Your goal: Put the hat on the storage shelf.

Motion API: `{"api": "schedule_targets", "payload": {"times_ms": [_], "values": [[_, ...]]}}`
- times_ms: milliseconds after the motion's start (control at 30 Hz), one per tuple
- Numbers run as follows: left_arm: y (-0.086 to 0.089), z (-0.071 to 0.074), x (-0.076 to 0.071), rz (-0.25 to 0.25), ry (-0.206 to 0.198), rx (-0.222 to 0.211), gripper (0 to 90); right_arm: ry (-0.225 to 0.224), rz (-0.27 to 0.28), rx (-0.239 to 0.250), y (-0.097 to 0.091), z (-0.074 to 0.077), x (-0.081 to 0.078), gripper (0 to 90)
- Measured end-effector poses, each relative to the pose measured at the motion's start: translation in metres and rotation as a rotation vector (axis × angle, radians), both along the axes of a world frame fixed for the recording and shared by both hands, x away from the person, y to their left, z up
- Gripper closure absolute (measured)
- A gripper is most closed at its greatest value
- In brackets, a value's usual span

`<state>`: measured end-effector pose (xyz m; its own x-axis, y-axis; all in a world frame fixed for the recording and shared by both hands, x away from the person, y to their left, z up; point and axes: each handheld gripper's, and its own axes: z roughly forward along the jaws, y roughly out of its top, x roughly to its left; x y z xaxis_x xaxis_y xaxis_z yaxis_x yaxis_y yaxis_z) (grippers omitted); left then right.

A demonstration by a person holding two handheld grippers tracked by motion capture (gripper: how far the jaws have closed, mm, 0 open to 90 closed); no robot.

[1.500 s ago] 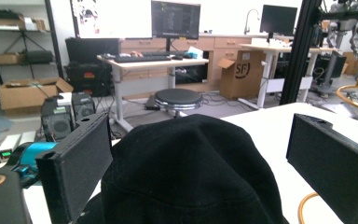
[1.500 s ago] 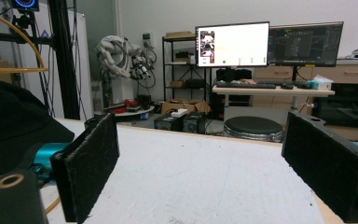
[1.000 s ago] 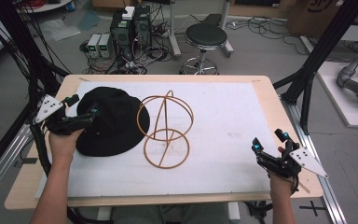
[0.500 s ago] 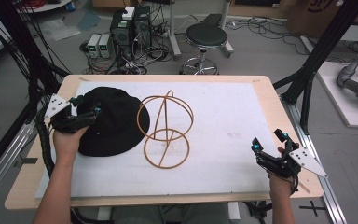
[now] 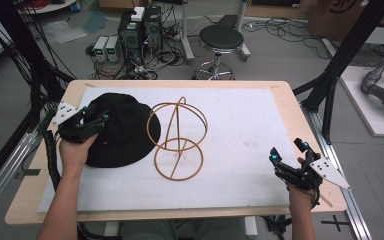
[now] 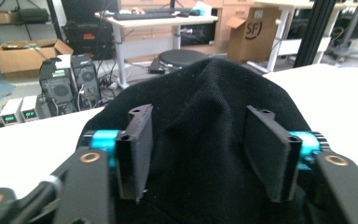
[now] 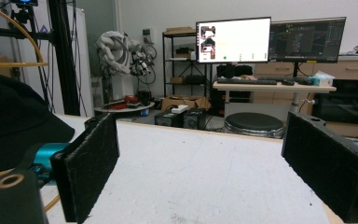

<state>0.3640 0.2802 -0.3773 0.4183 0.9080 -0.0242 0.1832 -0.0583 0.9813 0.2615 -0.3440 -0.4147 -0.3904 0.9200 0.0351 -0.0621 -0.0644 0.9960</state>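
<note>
A black bucket hat [image 5: 122, 132] lies on the left part of the white mat. Beside it to the right stands a brown wire hat stand [image 5: 177, 137], a ring base with a wire globe above. My left gripper [image 5: 97, 120] is over the hat's left side. In the left gripper view it [image 6: 198, 112] is open, its jaws straddling a raised fold of the hat [image 6: 205, 93]. My right gripper [image 5: 288, 151] hovers open near the table's front right corner, nothing between its jaws [image 7: 204, 123]. In the right gripper view the hat [image 7: 14, 116] and the stand's wire [image 7: 9, 14] sit at the left.
The white mat [image 5: 240, 125] covers most of the wooden table [image 5: 300, 120]. A round stool [image 5: 221, 39] and computer boxes [image 5: 140, 30] stand on the floor beyond the far edge. Black frame posts [image 5: 337, 65] rise at both sides.
My left gripper has slid a little to the right, further onto the hat. The right gripper has stayed where it was.
</note>
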Motion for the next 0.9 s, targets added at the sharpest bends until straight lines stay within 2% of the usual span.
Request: {"api": "schedule_targets", "payload": {"times_ms": [100,133,167,200,233,267,300,467,667,767,900], "values": [[-0.003,-0.001,0.001,-0.002,0.014,0.016,49.7,-0.001,-0.001,-0.002,0.0,0.0,0.0,10.8],[-0.004,-0.002,0.002,0.0,0.022,0.02,52.7,-0.001,-0.001,-0.002,0.0,0.0,0.0,10.8],[-0.005,-0.003,0.002,0.0,0.027,0.023,59.6,0.0,-0.001,-0.002,0.0,0.0,0.0,10.8],[-0.006,-0.003,0.002,0.001,0.035,0.031,59.6,0.0,-0.001,-0.002,0.0,0.0,0.0,10.8],[-0.007,-0.004,0.003,0.002,0.045,0.035,66.9,0.0,-0.002,-0.003,-0.001,0.0,0.0,10.8],[-0.008,-0.004,0.003,0.002,0.051,0.04,66.9,0.0,-0.002,-0.003,-0.001,0.0,0.0,10.8],[-0.009,-0.004,0.003,0.004,0.059,0.048,78.4,0.003,-0.004,-0.002,-0.001,0.0,0.0,10.8],[-0.013,-0.005,0.003,0.016,0.066,0.07,84.3,0.004,-0.004,-0.002,-0.001,0.0,0.0,10.8],[-0.01,-0.002,-0.001,-0.001,0.039,0.044,87.5,0.005,-0.008,0.002,-0.002,0.0,0.0,10.8],[-0.009,0.0,-0.003,-0.003,0.024,0.008,88.1,0.012,-0.006,0.006,-0.001,0.0,-0.001,10.8],[-0.01,0.004,-0.006,-0.005,-0.01,-0.008,88.3,0.009,-0.008,0.005,-0.002,0.0,0.0,10.8]]}}
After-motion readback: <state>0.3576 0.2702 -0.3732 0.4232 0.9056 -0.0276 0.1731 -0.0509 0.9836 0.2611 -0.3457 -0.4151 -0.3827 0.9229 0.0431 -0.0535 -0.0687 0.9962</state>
